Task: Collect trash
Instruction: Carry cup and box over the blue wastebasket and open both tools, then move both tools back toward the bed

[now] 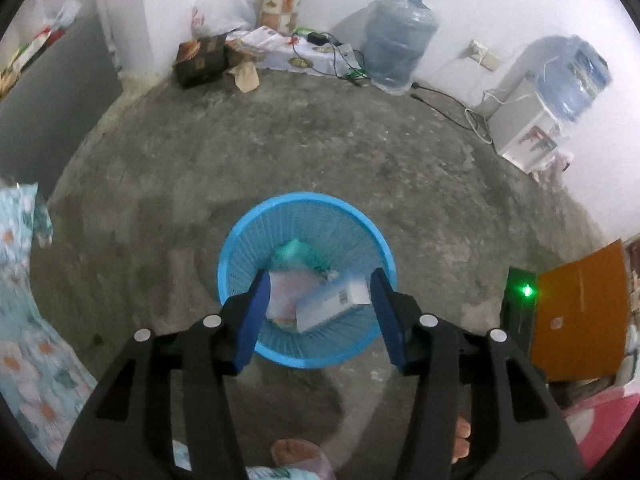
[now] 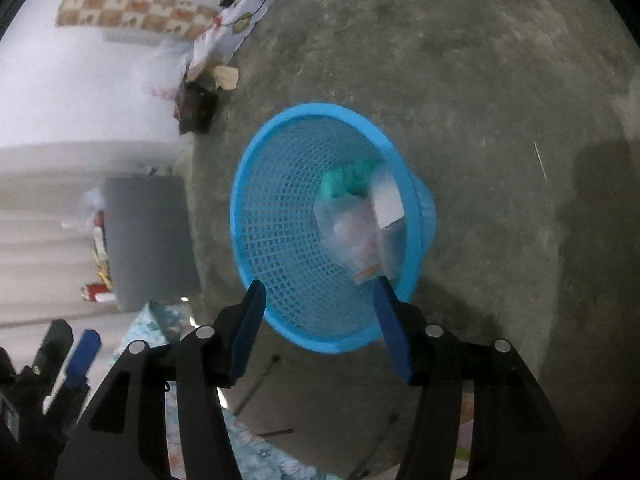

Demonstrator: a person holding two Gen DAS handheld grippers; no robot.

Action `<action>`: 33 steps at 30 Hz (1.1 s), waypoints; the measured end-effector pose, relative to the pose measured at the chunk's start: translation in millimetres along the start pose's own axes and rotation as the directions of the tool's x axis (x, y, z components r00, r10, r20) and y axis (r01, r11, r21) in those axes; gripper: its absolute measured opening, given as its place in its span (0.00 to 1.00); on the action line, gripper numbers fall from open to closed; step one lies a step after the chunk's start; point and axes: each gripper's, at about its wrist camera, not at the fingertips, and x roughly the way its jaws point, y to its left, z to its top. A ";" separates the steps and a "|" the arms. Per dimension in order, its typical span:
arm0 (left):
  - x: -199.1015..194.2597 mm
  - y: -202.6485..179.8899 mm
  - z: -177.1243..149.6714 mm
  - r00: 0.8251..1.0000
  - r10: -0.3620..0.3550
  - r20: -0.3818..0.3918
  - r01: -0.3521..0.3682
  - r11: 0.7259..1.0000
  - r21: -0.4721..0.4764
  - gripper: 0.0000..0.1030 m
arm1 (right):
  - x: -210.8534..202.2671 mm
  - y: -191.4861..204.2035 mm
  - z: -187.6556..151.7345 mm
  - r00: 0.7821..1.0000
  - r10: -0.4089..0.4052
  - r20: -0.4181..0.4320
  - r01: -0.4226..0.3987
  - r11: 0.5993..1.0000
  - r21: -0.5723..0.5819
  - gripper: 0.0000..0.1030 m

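1. Left wrist view: the left gripper (image 1: pixel 316 312) hangs over the blue basket (image 1: pixel 240 248), which stands on the bare concrete floor (image 1: pixel 320 140). Its jaws are released, standing apart with nothing pressed between the pads.
2. Inside the basket lie a white box (image 1: pixel 334 300), a clear plastic bag (image 1: pixel 284 292) and a teal wad (image 1: pixel 296 250); the box is blurred and tilted, just beside the right pad but apart from it.
3. Beyond the basket's far rim the floor is open up to the wall, where a water jug (image 1: pixel 400 36) and a dark carton (image 1: pixel 200 62) stand well apart from the basket.
4. An orange board (image 1: pixel 580 312) stands to the right of the basket, and a flowered cloth (image 1: pixel 24 280) to its left.
5. Right wrist view: the right gripper (image 2: pixel 320 312) is at the basket's (image 2: pixel 280 220) near rim, jaws released and empty, one pad on either side of the rim.
6. The bag (image 2: pixel 352 232) and teal wad (image 2: pixel 348 180) lie against the basket's right wall.
7. To the right of the basket the floor (image 2: pixel 500 120) is open.
8. The left gripper (image 2: pixel 76 356) shows at the lower left, well apart from the basket.
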 end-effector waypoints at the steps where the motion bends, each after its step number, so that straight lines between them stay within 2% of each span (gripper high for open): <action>1: -4.0 -0.5 -1.6 1.000 -0.002 0.006 0.002 1.000 0.001 0.47 | -4.9 -1.5 -3.9 1.000 0.005 0.001 -0.005 1.000 -0.003 0.53; 4: -37.2 -2.7 -6.7 0.999 0.001 0.049 -0.003 1.000 0.030 0.48 | -24.8 2.5 -22.8 1.000 -0.004 0.031 0.006 0.999 -0.050 0.54; 6: -59.7 -8.3 -9.4 0.997 -0.005 0.078 0.001 0.999 0.046 0.52 | -33.7 8.5 -36.6 0.999 -0.006 0.044 0.010 0.996 -0.087 0.54; 8: -92.7 -12.5 -18.7 0.993 -0.026 0.114 0.018 0.997 0.070 0.61 | -54.8 26.0 -57.7 0.998 0.015 0.066 -0.005 0.989 -0.150 0.54; 10: -120.2 -15.0 -28.8 0.990 -0.016 0.140 0.003 0.996 0.094 0.64 | -76.3 44.5 -76.5 0.995 0.034 0.090 -0.013 0.974 -0.227 0.63; 13: -172.0 -7.3 -52.1 0.980 0.074 0.186 -0.095 0.990 0.109 0.68 | -105.6 80.6 -109.4 0.992 0.061 0.111 -0.015 0.928 -0.373 0.70; 16: -219.2 10.1 -73.1 0.960 0.140 0.244 -0.153 0.988 0.036 0.72 | -125.7 119.2 -140.7 0.990 0.100 0.095 -0.036 0.852 -0.522 0.74; 18: -254.0 29.1 -91.6 0.941 0.186 0.284 -0.178 0.983 -0.054 0.75 | -133.1 142.3 -164.4 0.991 0.127 0.046 -0.073 0.792 -0.606 0.75; 21: -296.7 57.5 -118.9 0.907 0.277 0.316 -0.231 0.957 -0.177 0.76 | -138.1 162.2 -193.4 0.990 0.137 -0.016 -0.113 0.740 -0.664 0.75; 24: -327.6 77.5 -143.8 0.862 0.392 0.323 -0.320 0.913 -0.255 0.76 | -134.0 180.0 -227.6 0.981 0.138 -0.133 -0.192 0.672 -0.716 0.75; 27: -357.8 96.5 -174.7 0.807 0.498 0.317 -0.393 0.854 -0.341 0.77 | -130.1 190.1 -255.5 0.962 0.145 -0.230 -0.269 0.637 -0.723 0.75; 28: -363.7 100.5 -182.4 0.795 0.518 0.315 -0.400 0.839 -0.368 0.78 | -129.8 192.4 -263.7 0.959 0.140 -0.245 -0.278 0.625 -0.730 0.75; 33: -388.7 125.1 -223.2 0.766 0.585 0.267 -0.417 0.768 -0.486 0.79 | -126.8 206.1 -306.1 0.938 0.116 -0.328 -0.337 0.539 -0.772 0.75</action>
